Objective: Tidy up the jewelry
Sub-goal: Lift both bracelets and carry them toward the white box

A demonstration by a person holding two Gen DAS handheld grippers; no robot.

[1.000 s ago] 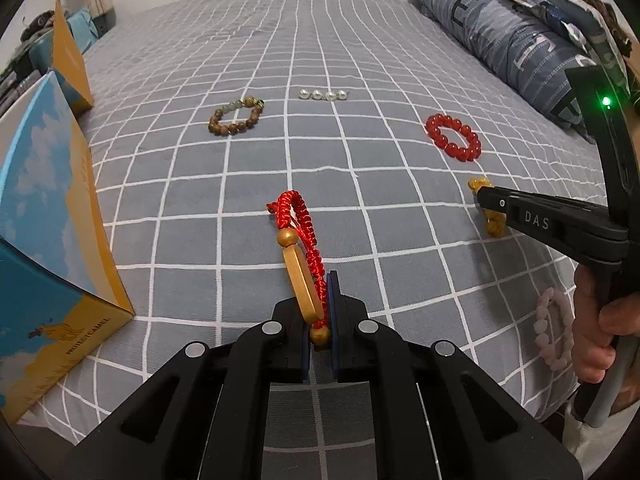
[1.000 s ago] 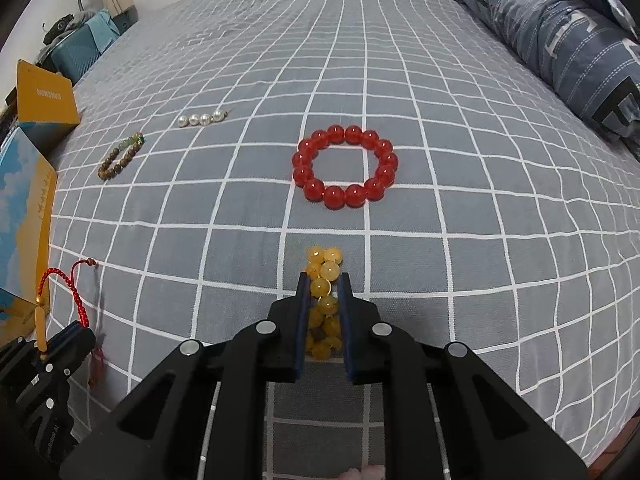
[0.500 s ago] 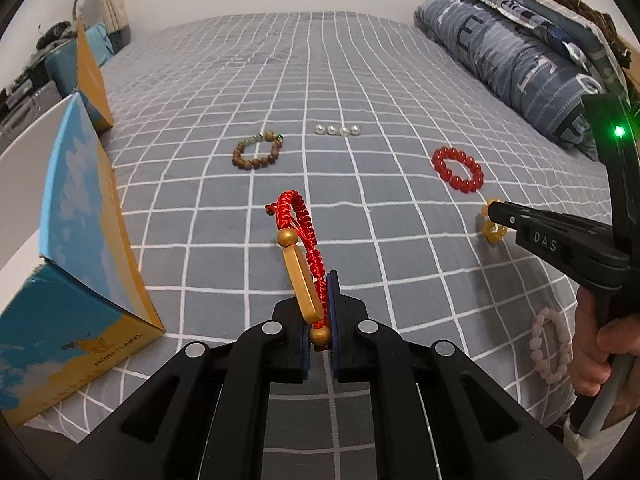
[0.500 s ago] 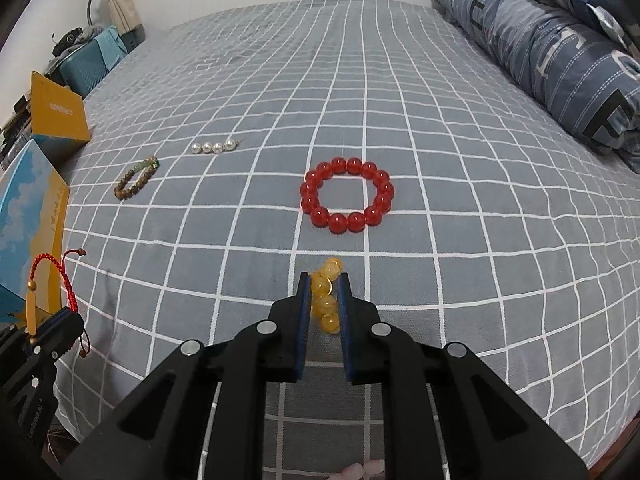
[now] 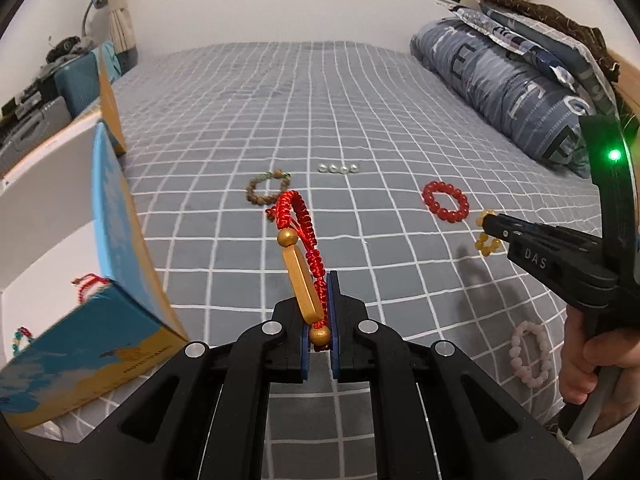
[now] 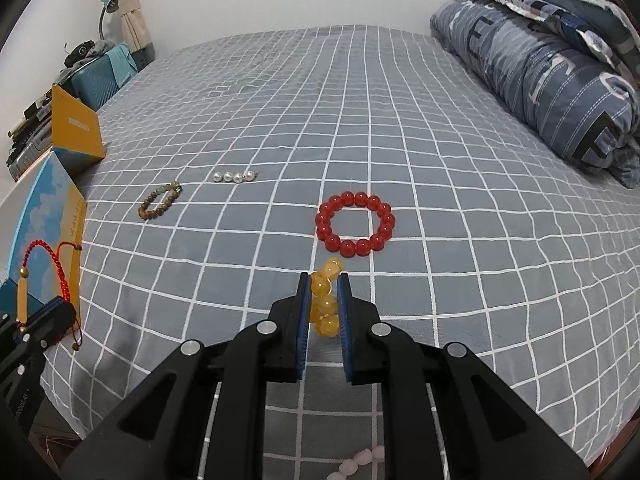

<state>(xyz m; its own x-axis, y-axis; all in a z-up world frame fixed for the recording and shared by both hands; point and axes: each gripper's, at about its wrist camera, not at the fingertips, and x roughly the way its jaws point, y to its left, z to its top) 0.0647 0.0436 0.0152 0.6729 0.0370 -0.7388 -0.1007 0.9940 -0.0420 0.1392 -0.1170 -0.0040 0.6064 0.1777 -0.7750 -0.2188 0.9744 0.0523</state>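
Gripping a red cord bracelet, left tongs; right tongs clench yellow beads; only left view shows box interior.

"DAS" on right hand-held gripper; large letters on rolled quilt.

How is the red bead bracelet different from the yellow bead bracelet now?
The red bead bracelet lies flat as an open ring on the bed; the yellow bead bracelet hangs bunched, pinched in the right gripper. Its beads are paler. Both are strings of round, glossy beads.
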